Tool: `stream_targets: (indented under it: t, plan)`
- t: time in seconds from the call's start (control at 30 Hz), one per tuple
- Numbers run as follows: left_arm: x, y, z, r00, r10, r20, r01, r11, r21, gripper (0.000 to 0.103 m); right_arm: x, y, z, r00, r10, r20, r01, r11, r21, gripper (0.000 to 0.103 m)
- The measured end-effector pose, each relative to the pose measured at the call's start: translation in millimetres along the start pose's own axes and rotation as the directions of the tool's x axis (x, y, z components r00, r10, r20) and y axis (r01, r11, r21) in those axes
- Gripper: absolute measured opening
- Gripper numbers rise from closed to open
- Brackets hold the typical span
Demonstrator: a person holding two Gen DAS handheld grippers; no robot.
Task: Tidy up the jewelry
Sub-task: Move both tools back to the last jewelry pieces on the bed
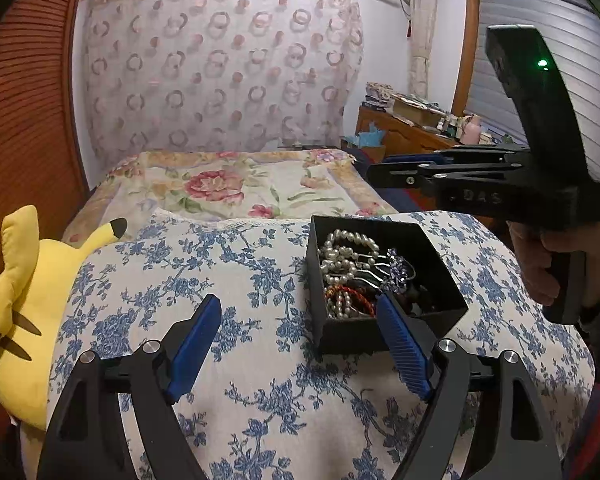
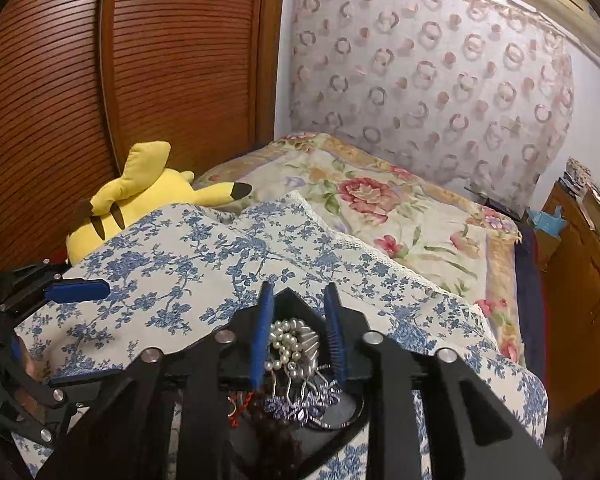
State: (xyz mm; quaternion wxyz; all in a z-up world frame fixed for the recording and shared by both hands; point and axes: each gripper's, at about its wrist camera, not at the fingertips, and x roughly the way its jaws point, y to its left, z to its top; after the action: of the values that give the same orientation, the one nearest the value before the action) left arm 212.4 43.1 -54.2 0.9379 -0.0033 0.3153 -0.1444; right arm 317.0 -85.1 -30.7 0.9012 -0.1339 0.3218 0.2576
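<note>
A black open box [image 1: 448,276] sits on a blue-flowered cloth [image 1: 220,272]. It holds pearl strands [image 1: 342,258], a silver hair comb with purple stones [image 1: 396,270] and a red cord bracelet [image 1: 350,294]. My left gripper [image 1: 300,312] is open and empty just in front of the box, its right finger over the box's near edge. My right gripper [image 2: 298,300] is open and empty, hovering above the box [image 2: 296,298] with the pearls [image 2: 288,340] below its fingers. In the left wrist view the right gripper's body [image 1: 500,184] is above and right of the box.
A yellow Pikachu plush [image 1: 24,304] lies at the left edge of the cloth, against a slatted wooden door [image 2: 100,80]. A flowered bedspread [image 1: 228,188] lies behind. A cluttered wooden dresser [image 1: 412,128] stands at the right.
</note>
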Motion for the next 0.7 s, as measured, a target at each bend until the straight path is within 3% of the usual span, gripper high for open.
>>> stream_targets:
  t: [0.2,0.33,0.5,0.7]
  plan:
    - [-16,-9,-11,1.0,-0.011,0.003,0.011,1.0,0.008,0.079,-38,1,-26,1.0,0.021,0.02,-0.022,0.999,0.029,0.029]
    - [-27,-20,-25,1.0,-0.026,-0.007,0.027,0.999,0.023,0.08,-62,13,-62,0.999,0.053,0.013,-0.053,0.998,0.032,0.029]
    - [-34,-31,-45,0.998,-0.051,-0.04,0.053,0.998,0.028,0.08,-75,37,-118,0.994,0.101,-0.047,-0.1,0.994,0.033,0.029]
    - [-25,-45,-62,0.992,-0.086,-0.092,0.09,0.995,0.045,0.079,-75,47,-163,0.989,0.1,-0.107,-0.093,0.993,0.07,0.029]
